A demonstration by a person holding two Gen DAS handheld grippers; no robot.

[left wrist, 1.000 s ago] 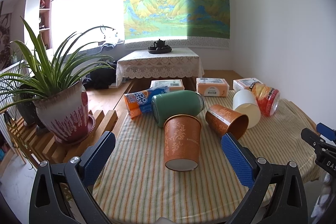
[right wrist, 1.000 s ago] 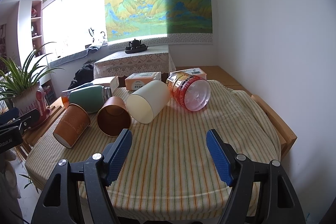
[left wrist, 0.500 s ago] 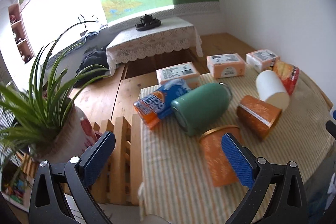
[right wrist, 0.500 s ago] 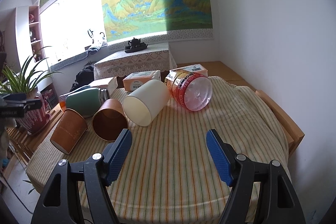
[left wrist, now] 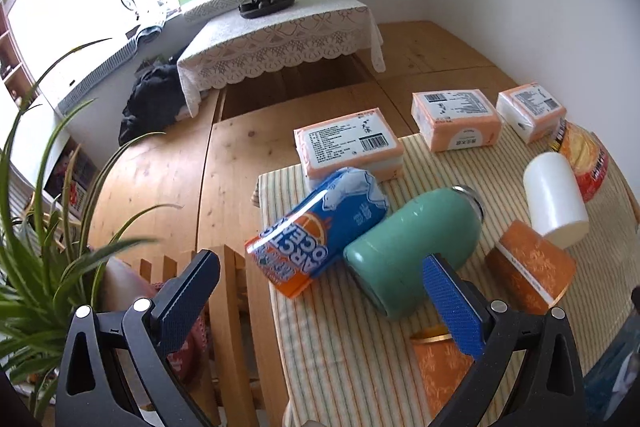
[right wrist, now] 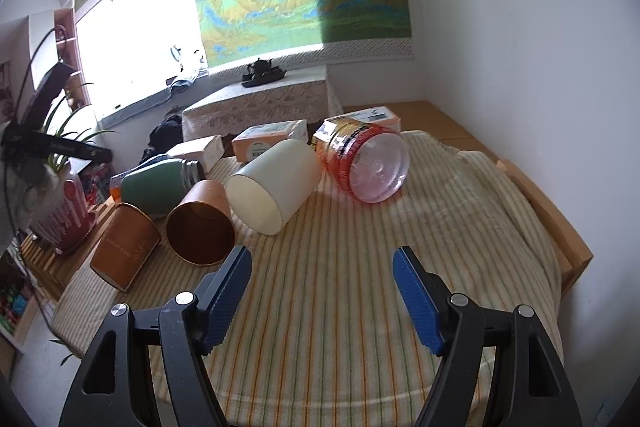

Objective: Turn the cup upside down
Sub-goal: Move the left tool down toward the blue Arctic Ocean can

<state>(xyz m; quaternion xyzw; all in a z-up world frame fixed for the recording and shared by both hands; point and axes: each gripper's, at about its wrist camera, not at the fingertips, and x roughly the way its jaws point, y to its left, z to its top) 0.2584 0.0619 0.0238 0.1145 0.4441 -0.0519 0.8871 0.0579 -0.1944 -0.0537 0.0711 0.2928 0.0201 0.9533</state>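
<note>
In the left wrist view, the left gripper was held spread and empty above the table edge, probably to be lowered over the orange cup, which was seen under its right finger, partly hidden. In the right wrist view, the right gripper was held spread and empty over bare cloth, evidently kept clear; the cup was seen tilted at the table's left edge, beside a second cup lying on its side.
</note>
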